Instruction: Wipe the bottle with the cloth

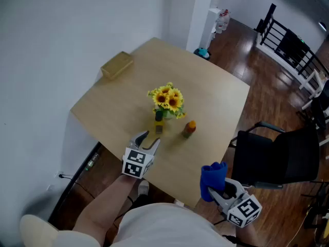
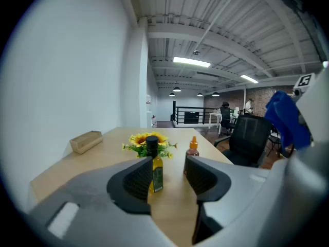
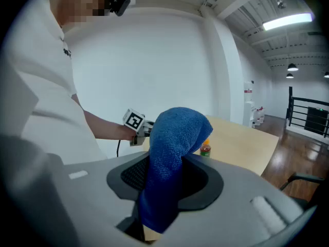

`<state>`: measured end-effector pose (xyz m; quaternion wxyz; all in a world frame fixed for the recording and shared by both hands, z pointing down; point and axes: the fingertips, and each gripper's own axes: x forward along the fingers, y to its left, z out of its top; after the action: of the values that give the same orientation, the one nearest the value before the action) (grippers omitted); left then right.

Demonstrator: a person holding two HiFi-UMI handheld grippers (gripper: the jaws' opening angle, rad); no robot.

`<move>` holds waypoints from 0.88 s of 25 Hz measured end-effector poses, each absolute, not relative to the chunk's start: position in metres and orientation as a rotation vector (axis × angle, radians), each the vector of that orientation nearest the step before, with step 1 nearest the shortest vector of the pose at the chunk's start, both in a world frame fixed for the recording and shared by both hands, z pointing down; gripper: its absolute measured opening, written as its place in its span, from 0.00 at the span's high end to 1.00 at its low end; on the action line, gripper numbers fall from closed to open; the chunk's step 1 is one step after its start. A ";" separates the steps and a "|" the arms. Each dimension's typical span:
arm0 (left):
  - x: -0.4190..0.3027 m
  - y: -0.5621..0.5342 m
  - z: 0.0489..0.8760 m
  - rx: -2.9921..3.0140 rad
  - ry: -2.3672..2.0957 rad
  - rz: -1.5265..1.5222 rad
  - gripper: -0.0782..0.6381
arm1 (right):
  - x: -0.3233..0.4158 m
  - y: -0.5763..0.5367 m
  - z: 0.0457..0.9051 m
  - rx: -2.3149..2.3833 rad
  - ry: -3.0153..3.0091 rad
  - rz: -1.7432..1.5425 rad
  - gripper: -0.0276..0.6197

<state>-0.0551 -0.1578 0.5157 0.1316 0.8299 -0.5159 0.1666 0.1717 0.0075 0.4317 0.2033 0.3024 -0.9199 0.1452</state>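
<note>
Far left on the tabletop (image 1: 216, 102), a wooden box (image 1: 117, 65) is seen near the wall. Next, the left tool (image 1: 149, 140) is held with jaws spread and nothing gripped. A dark-capped bottle (image 2: 156, 171) is framed just ahead of them, upright before the sunflowers (image 1: 167, 99). An orange-capped bottle (image 1: 189, 128) is stood nearby. Past the tabletop's edge at right, a blue cloth (image 1: 213, 178) is pinched in the right tool (image 3: 165, 178).

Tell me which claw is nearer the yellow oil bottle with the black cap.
Left. The left claw sits open just short of the yellow oil bottle, facing it. The right claw, shut on a blue cloth, is back by the wooden table's near corner.
</note>
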 end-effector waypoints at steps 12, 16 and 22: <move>-0.064 -0.271 0.564 2.541 -1.337 0.559 0.63 | 0.129 -0.016 0.437 1.104 -2.416 0.470 0.72; -0.059 -0.273 0.565 2.602 -1.288 0.561 0.68 | 0.121 -0.014 0.439 1.177 -2.367 0.475 0.72; -0.055 -0.252 0.553 2.679 -1.174 0.579 0.68 | 0.104 -0.027 0.431 1.246 -2.364 0.421 0.72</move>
<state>-0.0546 -0.2517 0.5529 0.0800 0.8956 -0.3925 0.1936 0.1036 -0.0274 0.4307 0.2167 0.4496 -0.8531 0.1519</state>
